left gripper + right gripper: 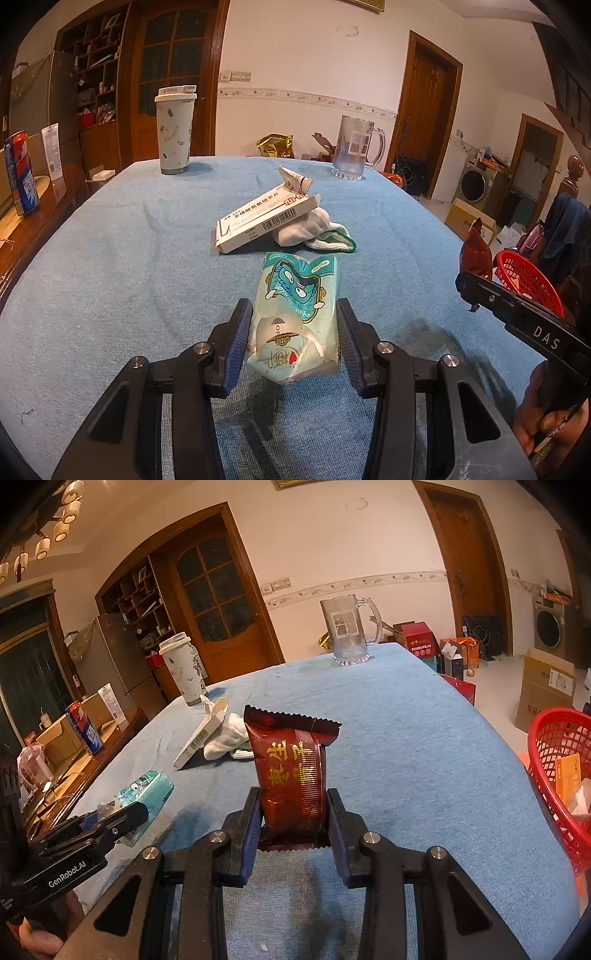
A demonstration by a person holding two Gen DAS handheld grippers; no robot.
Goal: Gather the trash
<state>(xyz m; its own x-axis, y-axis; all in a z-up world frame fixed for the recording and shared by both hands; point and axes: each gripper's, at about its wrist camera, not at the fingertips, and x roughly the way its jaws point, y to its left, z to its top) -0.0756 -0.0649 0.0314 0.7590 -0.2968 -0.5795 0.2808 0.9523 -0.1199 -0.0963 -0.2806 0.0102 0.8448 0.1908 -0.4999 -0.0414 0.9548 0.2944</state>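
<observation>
In right tool (295, 812) — red packet (291, 768) upright.

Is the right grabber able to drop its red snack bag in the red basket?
Probably yes. The right gripper already pinches the red snack bag, and the red basket sits open just off the table's right edge with nothing between them.

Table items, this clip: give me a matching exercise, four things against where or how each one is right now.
Things:
1. teal tissue pack
2. dark red snack packet
3. glass mug
4. white medicine box

States:
A. propped on a white sock
B. gripped in the right hand-held gripper
C. empty, upright at the table's far edge
D. gripped in the left hand-held gripper

Pairs: 1-D, 2-B, 3-C, 4-A
</observation>
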